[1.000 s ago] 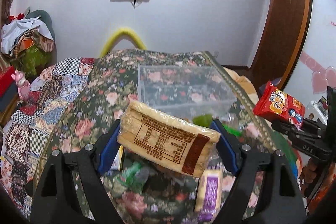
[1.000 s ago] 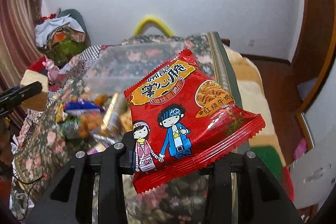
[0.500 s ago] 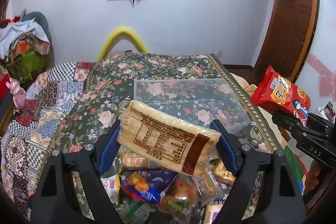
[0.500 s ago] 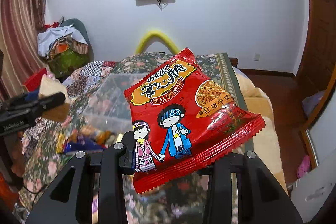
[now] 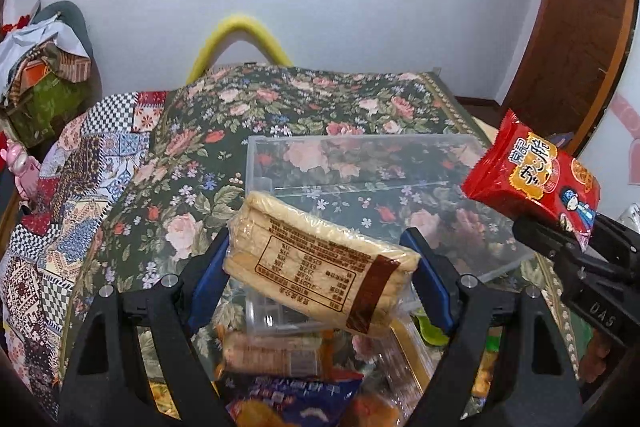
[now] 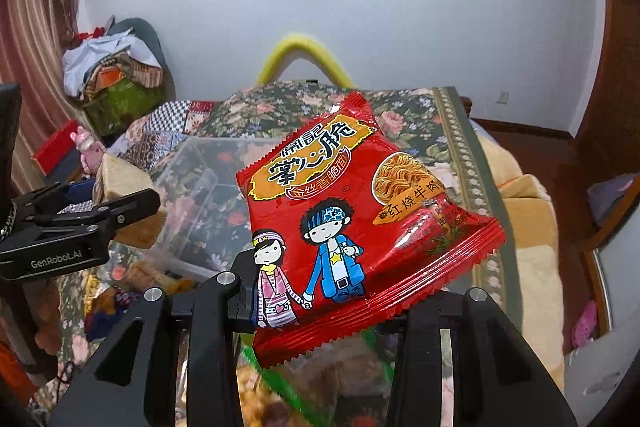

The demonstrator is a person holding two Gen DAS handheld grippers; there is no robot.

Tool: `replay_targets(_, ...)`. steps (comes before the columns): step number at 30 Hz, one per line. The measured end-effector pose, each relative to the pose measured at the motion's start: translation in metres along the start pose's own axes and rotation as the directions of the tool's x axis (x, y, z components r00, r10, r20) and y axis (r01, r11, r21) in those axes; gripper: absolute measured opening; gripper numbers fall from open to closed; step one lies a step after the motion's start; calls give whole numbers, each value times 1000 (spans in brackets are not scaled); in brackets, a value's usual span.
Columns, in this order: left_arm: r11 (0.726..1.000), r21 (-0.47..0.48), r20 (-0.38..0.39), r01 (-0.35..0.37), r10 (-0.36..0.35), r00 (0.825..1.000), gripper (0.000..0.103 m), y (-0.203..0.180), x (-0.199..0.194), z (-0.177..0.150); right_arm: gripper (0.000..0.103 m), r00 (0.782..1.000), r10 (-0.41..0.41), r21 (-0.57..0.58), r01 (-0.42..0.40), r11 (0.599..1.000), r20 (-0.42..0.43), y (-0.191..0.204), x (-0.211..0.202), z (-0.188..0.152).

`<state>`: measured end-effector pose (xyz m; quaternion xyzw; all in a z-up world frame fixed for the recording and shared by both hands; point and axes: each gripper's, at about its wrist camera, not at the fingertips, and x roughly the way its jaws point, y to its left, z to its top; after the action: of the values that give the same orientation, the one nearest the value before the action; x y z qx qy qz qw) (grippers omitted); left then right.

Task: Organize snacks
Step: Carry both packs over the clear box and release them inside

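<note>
Fingers (image 5: 430, 279) of the left gripper (image 5: 320, 279) clamp the wafer pack (image 5: 316, 269) across its ends, level for dropping into the clear bin (image 5: 360, 163) just beyond them. Right gripper (image 6: 320, 307) pinches the red packet (image 6: 360, 223) by its lower edge, so the packet stands up ahead of its fingers.

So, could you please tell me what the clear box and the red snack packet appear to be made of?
The clear box looks like rigid transparent plastic: the floral cloth shows through its straight walls. The red snack packet looks like glossy printed film, probably plastic or foil-lined: it shines, creases, and has crimped zigzag edges.
</note>
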<state>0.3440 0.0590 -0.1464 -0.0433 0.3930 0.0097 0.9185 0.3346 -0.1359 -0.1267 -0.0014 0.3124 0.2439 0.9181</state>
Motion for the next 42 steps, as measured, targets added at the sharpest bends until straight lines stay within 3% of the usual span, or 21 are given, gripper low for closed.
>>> replay_targets(17,999,19,-154,31,-28,988,83,-11,54,6,35,990,20,4,-20,1000,-137,-8,42,2)
replay_targets(25,999,33,-91,8,-5,996,84,-8,36,13,40,987,11,-7,-13,1000,-158,-3,45,4)
replay_targets(30,999,32,-56,16,-14,998,84,-3,14,14,63,993,-23,-25,20,999,-119,3,32,8)
replay_targets(42,999,30,35,18,-19,999,88,24,-65,1,69,1000,-25,-55,25,998,-1,19,-33,10)
